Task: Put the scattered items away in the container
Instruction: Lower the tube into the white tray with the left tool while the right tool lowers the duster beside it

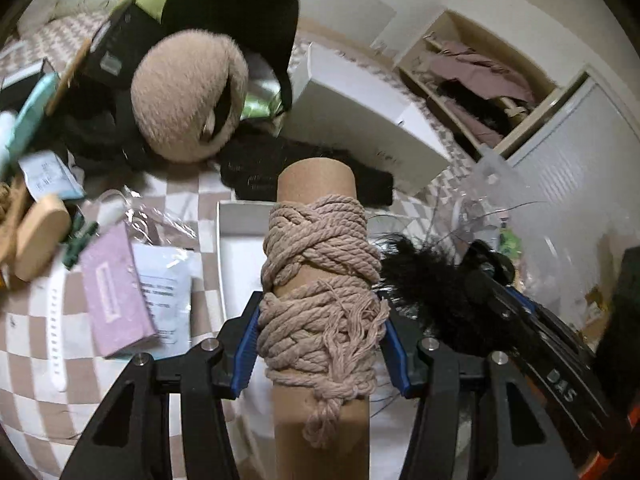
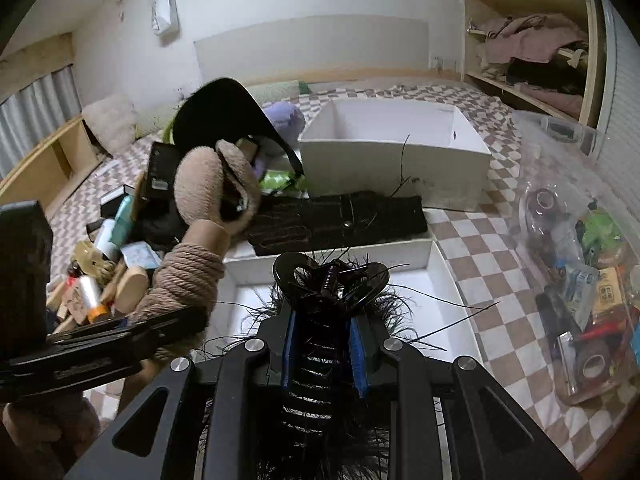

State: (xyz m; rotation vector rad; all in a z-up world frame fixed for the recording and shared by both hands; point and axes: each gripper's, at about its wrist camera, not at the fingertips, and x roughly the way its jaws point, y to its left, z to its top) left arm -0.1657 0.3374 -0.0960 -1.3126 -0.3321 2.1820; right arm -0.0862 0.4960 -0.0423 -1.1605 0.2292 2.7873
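A cardboard tube wound with beige rope point(image 1: 320, 280) stands upright between the blue pads of my left gripper point(image 1: 320, 346), which is shut on it. It hangs over the near end of a shallow white tray point(image 1: 236, 240). My right gripper point(image 2: 323, 352) is shut on a black hair claw trimmed with black feathers point(image 2: 332, 280), held above the same tray point(image 2: 436, 276). The two grippers are side by side: the feathered claw point(image 1: 424, 280) shows just right of the tube, and the rope tube point(image 2: 188, 280) shows at the left of the right wrist view.
A deep white box point(image 2: 396, 152) stands open behind the tray, with a black knitted piece point(image 2: 340, 220) between them. Beige plush earmuffs point(image 1: 188, 96), a black cap point(image 1: 240, 8) and several small items are piled at the left. A clear bin of oddments point(image 2: 580, 240) sits at the right on the checked cover.
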